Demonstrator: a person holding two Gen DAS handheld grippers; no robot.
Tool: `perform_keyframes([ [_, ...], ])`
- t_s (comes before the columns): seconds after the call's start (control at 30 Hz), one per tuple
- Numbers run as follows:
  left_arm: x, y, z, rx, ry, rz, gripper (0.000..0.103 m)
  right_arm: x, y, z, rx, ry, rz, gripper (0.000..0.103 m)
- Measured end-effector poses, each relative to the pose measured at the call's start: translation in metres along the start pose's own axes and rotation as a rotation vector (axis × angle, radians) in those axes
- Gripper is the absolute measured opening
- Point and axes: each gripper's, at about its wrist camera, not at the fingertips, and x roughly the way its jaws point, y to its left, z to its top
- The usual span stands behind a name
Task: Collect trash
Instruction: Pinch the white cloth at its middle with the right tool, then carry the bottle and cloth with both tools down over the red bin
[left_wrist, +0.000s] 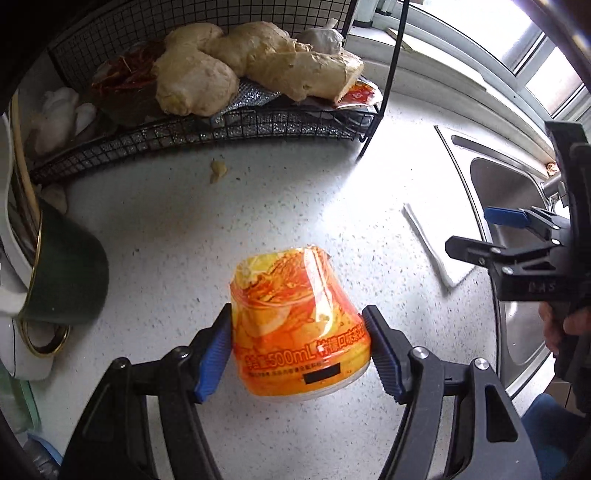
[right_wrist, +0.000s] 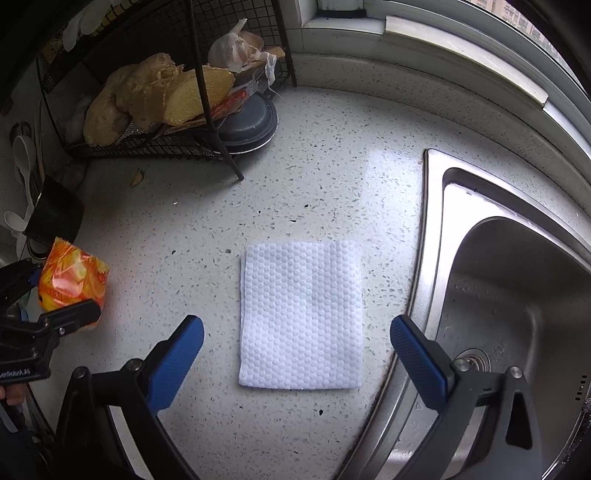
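My left gripper (left_wrist: 297, 349) is shut on an orange plastic drink label wrapper (left_wrist: 295, 325), both blue pads pressing its sides just above the speckled counter (left_wrist: 184, 229). The wrapper also shows at the left edge of the right wrist view (right_wrist: 72, 278), held by the left gripper (right_wrist: 55, 295). My right gripper (right_wrist: 297, 354) is open and empty, its fingers straddling a folded white paper towel (right_wrist: 300, 314) that lies flat on the counter beside the sink. The right gripper shows in the left wrist view (left_wrist: 480, 232) with the towel (left_wrist: 432, 243) below it.
A black wire rack (left_wrist: 207, 127) with ginger (left_wrist: 236, 62) and garlic (left_wrist: 321, 37) stands at the back. A dark green mug (left_wrist: 62, 277) lies at the left. A steel sink (right_wrist: 509, 295) is at the right. A small food scrap (left_wrist: 218, 170) lies near the rack.
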Motion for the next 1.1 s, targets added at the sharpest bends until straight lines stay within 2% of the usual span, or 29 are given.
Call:
perform_keyframes([
  [0.13, -0.004, -0.007, -0.009, -0.017, 0.006, -0.029, 0.066, 0.020, -0.004, 0.002, 0.005, 0.031, 0.004, 0.092],
  [0.27, -0.005, -0.013, -0.017, -0.006, 0.018, -0.020, 0.066, 0.026, -0.001, 0.002, -0.016, 0.031, -0.019, 0.086],
  [0.37, -0.009, -0.010, -0.019, -0.014, 0.024, -0.031, 0.066, 0.029, 0.011, 0.000, -0.079, 0.032, -0.062, 0.077],
  [0.4, -0.011, -0.010, -0.021, -0.012, 0.023, -0.032, 0.066, 0.030, 0.017, -0.002, -0.108, 0.035, -0.083, 0.077],
  [0.53, -0.015, -0.011, -0.027, -0.019, 0.013, -0.027, 0.066, 0.031, 0.034, -0.007, -0.169, 0.035, -0.071, 0.075],
  [0.63, -0.019, -0.014, -0.030, -0.027, 0.001, -0.027, 0.066, 0.028, 0.044, -0.009, -0.200, 0.026, -0.056, 0.058],
  [0.7, -0.024, -0.013, -0.036, -0.028, -0.004, -0.025, 0.066, 0.029, 0.057, -0.010, -0.217, 0.027, -0.049, 0.035],
  [0.73, -0.026, -0.013, -0.038, -0.030, -0.005, -0.025, 0.066, 0.028, 0.063, -0.011, -0.223, 0.028, -0.048, 0.032],
  [0.8, -0.026, -0.017, -0.042, -0.036, -0.007, -0.022, 0.066, 0.029, 0.072, -0.013, -0.231, 0.028, -0.039, 0.017],
  [0.9, -0.035, -0.021, -0.050, -0.056, -0.023, -0.011, 0.066, 0.019, 0.081, -0.027, -0.227, 0.033, 0.017, 0.012],
  [1.1, -0.053, -0.034, -0.068, -0.056, -0.047, 0.000, 0.066, -0.019, 0.097, -0.069, -0.258, -0.005, 0.030, 0.012],
])
